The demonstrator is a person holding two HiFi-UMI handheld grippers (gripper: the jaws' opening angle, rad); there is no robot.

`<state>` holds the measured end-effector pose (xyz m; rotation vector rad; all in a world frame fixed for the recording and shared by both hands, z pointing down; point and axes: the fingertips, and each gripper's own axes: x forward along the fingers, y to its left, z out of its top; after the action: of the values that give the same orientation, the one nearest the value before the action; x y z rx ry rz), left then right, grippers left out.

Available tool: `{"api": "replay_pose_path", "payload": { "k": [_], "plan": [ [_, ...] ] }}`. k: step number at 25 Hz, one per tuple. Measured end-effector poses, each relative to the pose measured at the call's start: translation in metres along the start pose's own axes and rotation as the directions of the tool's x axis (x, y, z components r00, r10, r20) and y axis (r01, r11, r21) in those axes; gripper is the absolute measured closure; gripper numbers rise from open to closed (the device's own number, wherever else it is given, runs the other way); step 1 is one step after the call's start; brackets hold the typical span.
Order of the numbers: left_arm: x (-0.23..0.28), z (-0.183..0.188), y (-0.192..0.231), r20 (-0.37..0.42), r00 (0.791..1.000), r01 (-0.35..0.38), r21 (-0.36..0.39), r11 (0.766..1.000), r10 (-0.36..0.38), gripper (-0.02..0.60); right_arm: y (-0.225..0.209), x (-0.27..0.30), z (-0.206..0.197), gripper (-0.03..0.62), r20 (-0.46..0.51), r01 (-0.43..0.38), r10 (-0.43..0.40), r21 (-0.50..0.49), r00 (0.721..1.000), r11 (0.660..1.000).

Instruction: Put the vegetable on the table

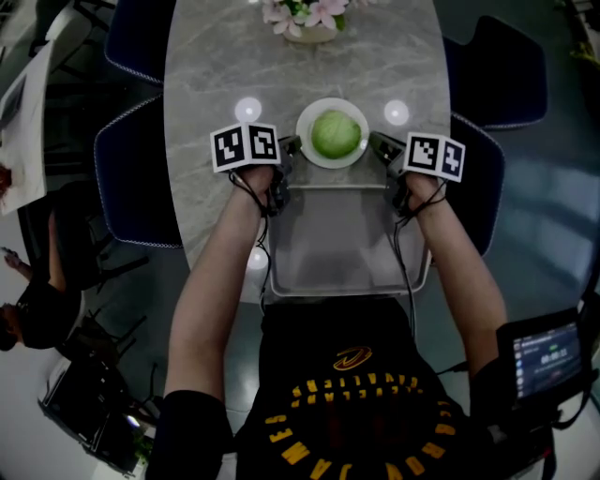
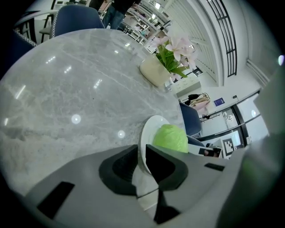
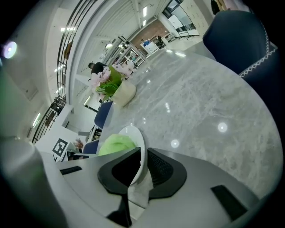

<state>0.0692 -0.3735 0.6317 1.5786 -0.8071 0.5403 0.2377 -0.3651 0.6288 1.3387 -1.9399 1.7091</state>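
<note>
**A:** Right, nearest first: what lies in front of the person?

**B:** Two bare forearms point(image 1: 220, 281) reach out over a grey rectangular tray point(image 1: 347, 239). The tray sits on the near end of the grey marble table point(image 1: 375, 66) and has nothing on it. A small lit screen point(image 1: 547, 354) shows low at the near right.

**A:** And the grippers?

**B:** They are just past the tray's far edge, one on each side of a white plate point(image 1: 306, 133). The left gripper point(image 1: 292, 146) has its jaws pinched onto the plate's left rim, and the rim runs between its black pads. The right gripper point(image 1: 376, 142) is clamped the same way on the right rim. Both point forward and down.

**A:** Where is the vegetable?

**B:** A round, pale green cabbage point(image 1: 336, 134) sits in the middle of the plate, between the two grippers and touched by neither. The plate is over the table surface just beyond the tray. I cannot tell whether its base rests on the marble or is held slightly above it.

**A:** What is farther off?

**B:** Beyond the plate comes bare marble with round light reflections on it. At the far end stands a pale flower pot point(image 1: 309, 28) with pink blooms and green leaves. Dark blue chairs point(image 1: 131, 178) stand along the left and right sides of the table.
</note>
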Motion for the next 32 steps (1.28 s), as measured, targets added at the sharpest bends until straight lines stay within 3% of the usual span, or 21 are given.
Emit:
{"api": "replay_pose_path", "payload": {
  "k": [3,7,12,14,18,21,28,32],
  "plan": [
    [-0.013,-0.001,-0.003,0.03,0.999,-0.015,0.027,1.0,0.014,0.537,0.007,-0.012,0.0,0.557,0.016,0.004,-0.003,-0.046,1.0,0.999],
    [-0.033,0.003,-0.014,0.129,0.988,-0.1,0.145,0.984,0.081,0.537,0.03,-0.029,0.003,0.557,0.061,0.002,0.008,-0.156,0.998,0.988],
    [-0.073,-0.009,-0.045,0.269,0.955,-0.22,0.353,0.909,0.127,0.537,0.077,-0.065,-0.007,0.557,0.132,0.011,0.045,-0.396,0.99,0.918],
    [-0.085,-0.021,-0.057,0.294,0.948,-0.228,0.356,0.906,0.123,0.537,0.086,-0.077,-0.015,0.557,0.149,0.027,0.045,-0.449,0.988,0.893],
    [-0.112,-0.048,-0.09,0.347,0.936,-0.176,0.324,0.93,0.056,0.537,0.106,-0.109,-0.028,0.557,0.212,0.081,0.037,-0.518,0.977,0.852],
    [-0.118,-0.066,-0.104,0.382,0.923,-0.186,0.348,0.919,0.043,0.537,0.113,-0.122,-0.039,0.557,0.248,0.083,0.068,-0.552,0.966,0.829],
    [-0.127,-0.103,-0.138,0.463,0.886,-0.264,0.454,0.851,0.027,0.537,0.133,-0.156,-0.059,0.559,0.32,0.044,0.197,-0.614,0.927,0.788],
    [-0.153,-0.132,-0.161,0.517,0.856,-0.313,0.513,0.8,0.003,0.537,0.155,-0.184,-0.082,0.559,0.328,0.039,0.254,-0.677,0.91,0.735]
  ]
}}
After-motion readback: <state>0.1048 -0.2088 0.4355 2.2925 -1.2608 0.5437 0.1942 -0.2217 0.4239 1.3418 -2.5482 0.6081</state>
